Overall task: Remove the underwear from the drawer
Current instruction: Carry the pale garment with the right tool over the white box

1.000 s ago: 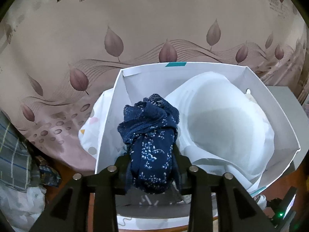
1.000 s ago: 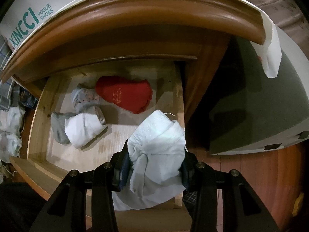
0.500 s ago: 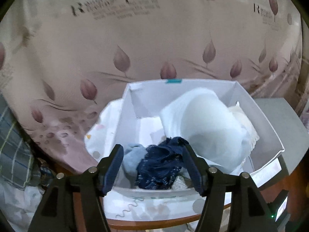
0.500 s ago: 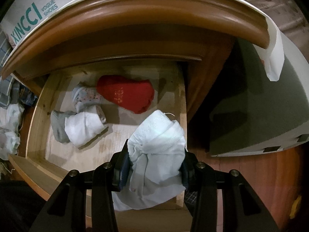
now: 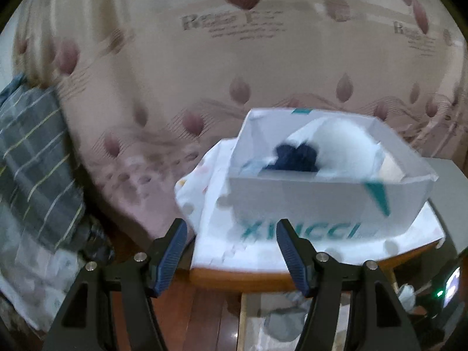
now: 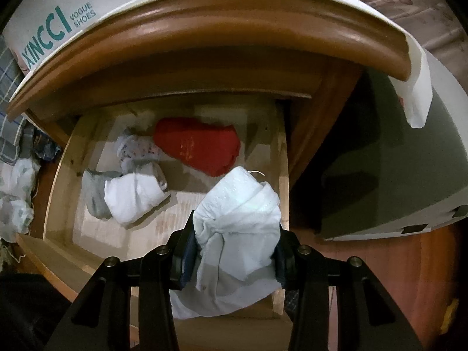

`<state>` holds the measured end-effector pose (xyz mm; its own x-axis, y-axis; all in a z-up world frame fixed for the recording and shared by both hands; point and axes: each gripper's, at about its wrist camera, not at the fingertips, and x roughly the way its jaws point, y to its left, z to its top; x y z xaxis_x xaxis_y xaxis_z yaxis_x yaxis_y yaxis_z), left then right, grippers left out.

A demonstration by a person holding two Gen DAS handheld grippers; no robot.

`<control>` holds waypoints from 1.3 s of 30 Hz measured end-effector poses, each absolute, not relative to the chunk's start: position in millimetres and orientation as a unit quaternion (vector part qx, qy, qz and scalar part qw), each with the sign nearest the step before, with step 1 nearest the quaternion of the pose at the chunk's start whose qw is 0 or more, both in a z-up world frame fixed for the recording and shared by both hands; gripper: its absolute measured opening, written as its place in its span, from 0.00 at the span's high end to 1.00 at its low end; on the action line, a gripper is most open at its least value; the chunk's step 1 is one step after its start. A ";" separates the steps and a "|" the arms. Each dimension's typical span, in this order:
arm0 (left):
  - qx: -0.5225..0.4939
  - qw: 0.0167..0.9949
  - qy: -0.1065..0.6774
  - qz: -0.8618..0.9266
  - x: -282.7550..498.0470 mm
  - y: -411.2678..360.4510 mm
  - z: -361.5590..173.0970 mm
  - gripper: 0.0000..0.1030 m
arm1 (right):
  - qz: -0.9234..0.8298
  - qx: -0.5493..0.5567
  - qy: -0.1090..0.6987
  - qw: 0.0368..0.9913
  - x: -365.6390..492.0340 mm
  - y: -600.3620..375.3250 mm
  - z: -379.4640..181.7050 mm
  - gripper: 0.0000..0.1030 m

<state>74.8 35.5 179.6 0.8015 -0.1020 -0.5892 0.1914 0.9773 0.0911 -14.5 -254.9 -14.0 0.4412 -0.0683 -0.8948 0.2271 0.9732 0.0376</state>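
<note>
My left gripper [image 5: 231, 248] is open and empty, pulled back in front of the white shoe box [image 5: 327, 201] on the wooden nightstand top. The dark blue floral underwear [image 5: 295, 158] lies inside the box beside a white bra [image 5: 345, 146]. My right gripper [image 6: 234, 248] is shut on a white underwear [image 6: 237, 219], held above the right front part of the open wooden drawer [image 6: 58, 181]. In the drawer lie a red underwear [image 6: 199, 149], a folded white one [image 6: 134, 199], a grey one [image 6: 93, 193] and a patterned pale one [image 6: 134, 149].
A patterned mattress side [image 5: 204, 58] fills the background behind the box. A grey plaid cloth [image 5: 32, 158] hangs at left. The nightstand's curved top edge [image 6: 234, 26] overhangs the drawer. A grey box [image 6: 395, 175] stands to the drawer's right on the wooden floor.
My left gripper opened, dropped the dark blue underwear into the shoe box, then pulled back and down. My right gripper stays almost still, holding the white underwear.
</note>
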 end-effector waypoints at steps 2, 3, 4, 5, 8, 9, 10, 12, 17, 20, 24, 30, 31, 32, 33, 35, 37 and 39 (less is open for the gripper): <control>0.057 0.945 0.318 -0.057 69.4 45.2 157.1 0.37 | -0.086 0.079 0.518 0.847 -15.3 -254.6 -12.7 0.61; 0.053 0.944 0.323 -0.049 68.4 48.3 147.4 0.37 | -0.087 0.081 0.515 0.849 -16.0 -255.3 -11.9 0.61; 0.048 0.942 0.331 -0.037 68.0 51.4 136.6 0.37 | -0.088 0.081 0.514 0.850 -16.4 -254.9 -11.7 0.61; 0.041 0.939 0.341 -0.024 68.2 54.1 125.1 0.37 | -0.090 0.079 0.512 0.850 -16.6 -254.4 -11.6 0.61; 0.016 0.934 0.358 -0.010 67.4 56.5 98.5 0.37 | -0.091 0.078 0.506 0.854 -17.0 -253.5 -10.0 0.61; 0.010 0.931 0.365 -0.009 68.1 56.0 91.4 0.37 | -0.090 0.080 0.502 0.856 -17.8 -253.5 -8.6 0.61; 0.004 0.928 0.371 -0.008 67.9 55.2 84.6 0.37 | -0.088 0.080 0.500 0.858 -17.9 -253.4 -7.8 0.61; 0.011 0.925 0.379 -0.008 68.7 50.7 74.4 0.37 | -0.088 0.073 0.494 0.862 -17.7 -252.4 -5.9 0.61; 0.048 0.920 0.389 -0.010 71.3 45.2 59.3 0.37 | -0.082 0.058 0.494 0.864 -16.3 -246.9 -5.1 0.61; 0.033 0.916 0.401 -0.015 76.3 49.5 53.5 0.37 | -0.076 0.062 0.495 0.863 -17.6 -246.1 -2.6 0.61; 0.028 0.907 0.421 -0.002 84.2 55.3 45.4 0.37 | -0.073 0.056 0.498 0.862 -19.0 -244.6 5.0 0.61; 0.019 0.904 0.427 0.002 86.9 60.5 44.7 0.37 | -0.073 0.048 0.493 0.866 -21.5 -239.6 35.0 0.61; 0.019 0.903 0.429 0.002 87.2 61.0 44.7 0.37 | -0.073 0.043 0.488 0.869 -22.2 -237.9 44.5 0.61; 0.019 0.903 0.430 0.002 87.8 61.1 44.6 0.37 | -0.072 0.038 0.484 0.871 -22.5 -236.2 52.7 0.61; 0.020 0.902 0.430 0.004 87.7 61.0 44.5 0.37 | -0.072 0.031 0.476 0.876 -23.5 -234.3 66.0 0.61; 0.023 0.903 0.429 0.009 87.2 61.5 46.2 0.37 | -0.070 0.026 0.463 0.883 -24.4 -232.9 85.8 0.61; 0.016 0.903 0.429 0.009 87.8 64.7 47.1 0.37 | -0.067 0.019 0.449 0.891 -24.8 -231.2 111.4 0.61; 0.004 0.902 0.432 0.012 89.6 70.1 48.1 0.37 | -0.064 0.013 0.437 0.897 -22.5 -228.4 134.1 0.61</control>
<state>89.6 70.1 48.1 0.6271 0.0250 -0.7786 -0.0176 0.9997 0.0179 -22.5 -228.4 134.1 0.6092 -0.1043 -0.7861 0.1267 0.9914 -0.0333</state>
